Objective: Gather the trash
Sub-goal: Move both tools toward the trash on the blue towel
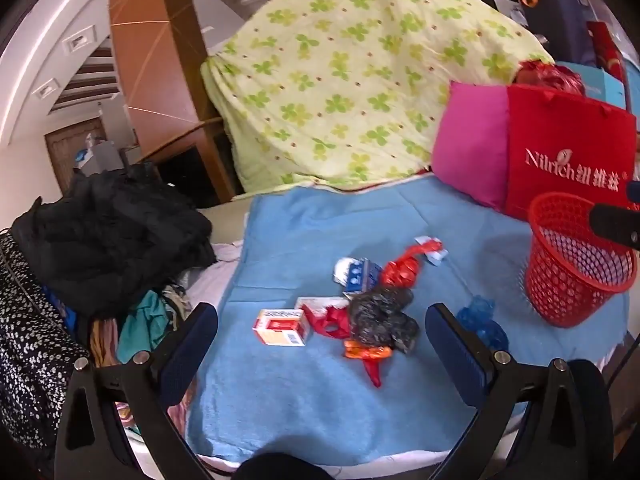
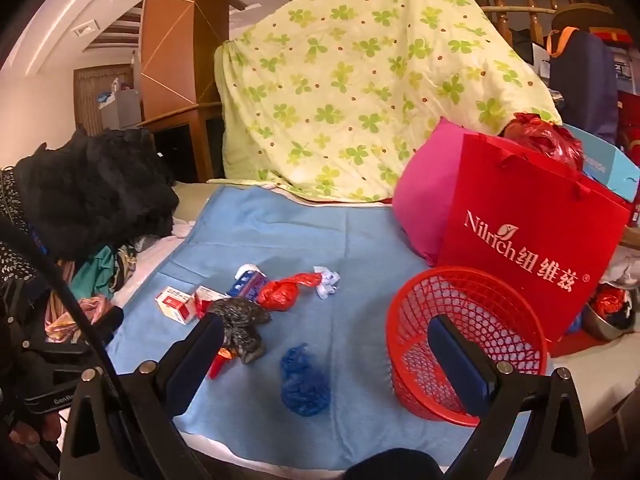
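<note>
Both pairs of fingers stand wide apart with nothing between them: the left gripper hovers over the cluster of litter, its fingers framing the small red-and-white carton and the crumpled black bag, while the right gripper hangs above the blue crumpled bag, with its right-hand finger in front of the red mesh basket. All the trash lies on the blue towel, close together: a red twisted bag, a blue-and-white wrapper, a white scrap and an orange-red wrapper partly under the black bag. The basket stands upright at the towel's right side, just in front of the red paper bag, and looks empty. The step in hand seems to be choosing a first piece. It would go best to take a lone, easy item, the blue bag for the right, the carton for the left, descending straight so the pads close on its bulk and not the towel beneath. The tangled pieces in the middle could drag each other along, so lift slowly, then release well over the basket's mouth.
</note>
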### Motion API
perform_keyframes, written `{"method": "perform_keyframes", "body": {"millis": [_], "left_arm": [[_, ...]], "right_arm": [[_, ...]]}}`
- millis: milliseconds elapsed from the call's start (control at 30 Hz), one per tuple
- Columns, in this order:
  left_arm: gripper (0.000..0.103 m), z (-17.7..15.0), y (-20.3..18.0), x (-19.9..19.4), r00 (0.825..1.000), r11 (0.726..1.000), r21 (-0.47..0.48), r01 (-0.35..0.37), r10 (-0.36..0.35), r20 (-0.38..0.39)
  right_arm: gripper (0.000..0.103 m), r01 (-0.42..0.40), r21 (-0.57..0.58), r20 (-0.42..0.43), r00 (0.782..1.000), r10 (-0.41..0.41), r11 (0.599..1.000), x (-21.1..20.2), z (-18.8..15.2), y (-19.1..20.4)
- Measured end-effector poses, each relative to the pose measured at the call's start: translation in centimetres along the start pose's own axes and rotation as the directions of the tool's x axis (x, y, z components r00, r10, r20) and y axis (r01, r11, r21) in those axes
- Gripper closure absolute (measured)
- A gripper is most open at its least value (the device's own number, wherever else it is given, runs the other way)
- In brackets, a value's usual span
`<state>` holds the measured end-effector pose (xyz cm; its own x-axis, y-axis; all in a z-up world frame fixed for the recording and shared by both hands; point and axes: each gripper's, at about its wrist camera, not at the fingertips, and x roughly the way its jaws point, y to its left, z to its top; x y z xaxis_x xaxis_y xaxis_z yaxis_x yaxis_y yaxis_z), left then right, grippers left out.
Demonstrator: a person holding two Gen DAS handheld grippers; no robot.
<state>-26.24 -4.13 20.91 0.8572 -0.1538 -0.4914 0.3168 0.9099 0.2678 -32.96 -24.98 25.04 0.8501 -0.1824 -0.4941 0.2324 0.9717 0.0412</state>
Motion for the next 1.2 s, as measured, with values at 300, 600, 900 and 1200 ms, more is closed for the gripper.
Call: {"method": "perform_keyframes", "body": {"millis": [300, 600, 900, 1200], "left_arm": [[0.000, -1.2, -2.0, 2.3, 0.997, 0.999, 0.031, 0.033, -0.031, -0.070], [0.000, -1.6, -1.9, 3.5, 0.995, 0.999, 0.033, 0.041, -0.037, -0.093], [0.000, -1.8, -1.6, 3.7, 0.994, 0.999, 0.025, 0.043, -0.040, -0.099], [0.000, -2.1, -1.1, 4.4, 0.993, 0.999, 0.016, 0.043, -0.041, -0.108]], "right_arm": [[0.000, -0.005, 0.043, -0.061, 0.998, 0.007, 0.999, 2.1, -1.5, -1.5], [0.000, -0.019, 0.052, -0.114, 0.993, 0.025, 0.998, 4.0, -2.1, -1.1], [0.000, -0.018, 0.039, -0.145, 0.989, 0.023, 0.999, 4.7, -2.2, -0.8], [0.000, -0.016, 0.016, -0.146, 0.989, 0.018, 1.000, 5.6, -2.6, 0.0]]}}
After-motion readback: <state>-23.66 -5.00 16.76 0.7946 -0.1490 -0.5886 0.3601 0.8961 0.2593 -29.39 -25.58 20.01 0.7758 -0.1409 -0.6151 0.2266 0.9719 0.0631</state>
